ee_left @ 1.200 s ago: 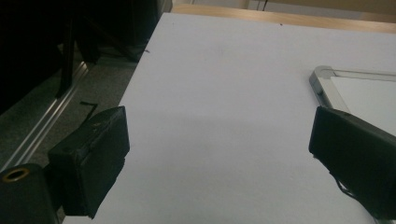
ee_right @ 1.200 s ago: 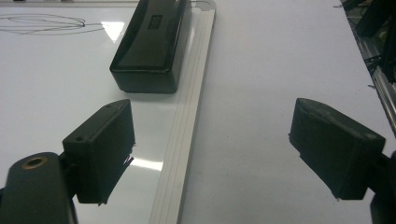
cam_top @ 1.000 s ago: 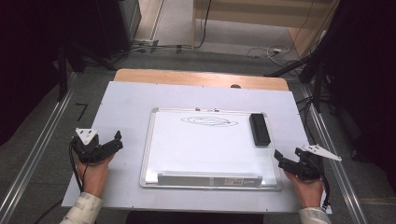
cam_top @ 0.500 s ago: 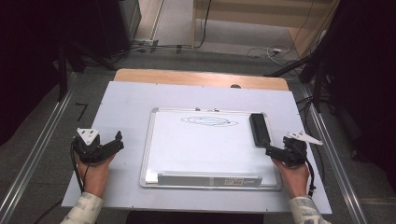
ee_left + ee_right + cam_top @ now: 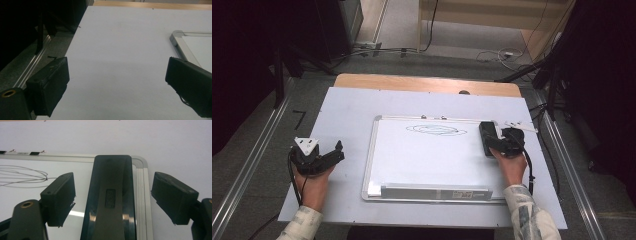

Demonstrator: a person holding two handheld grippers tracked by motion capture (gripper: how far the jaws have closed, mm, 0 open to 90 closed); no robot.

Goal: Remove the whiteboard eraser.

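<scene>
- Right gripper [image 5: 112, 195], mid-right of the high view, is straddling the black whiteboard eraser [image 5: 111, 197], jaws wide apart, not clamping.
- Left gripper [image 5: 117, 82] is hovering wide open at lower left, gripping nothing.

eraser [image 5: 111, 200]: glossy black, small embossed rectangle mid-body
whiteboard [image 5: 432, 157]: white face, silver-grey frame
scribble [image 5: 436, 130]: thin blue-grey loops, upper part of the board
right gripper [image 5: 112, 195]: matte black jaws, brass-coloured ring lower left
left gripper [image 5: 117, 82]: black jaws, grey plate on top
table [image 5: 352, 110]: pale lavender-white sheet, tan wood strip at upper edge
sleeves [image 5: 529, 217]: light, grey-patterned
</scene>
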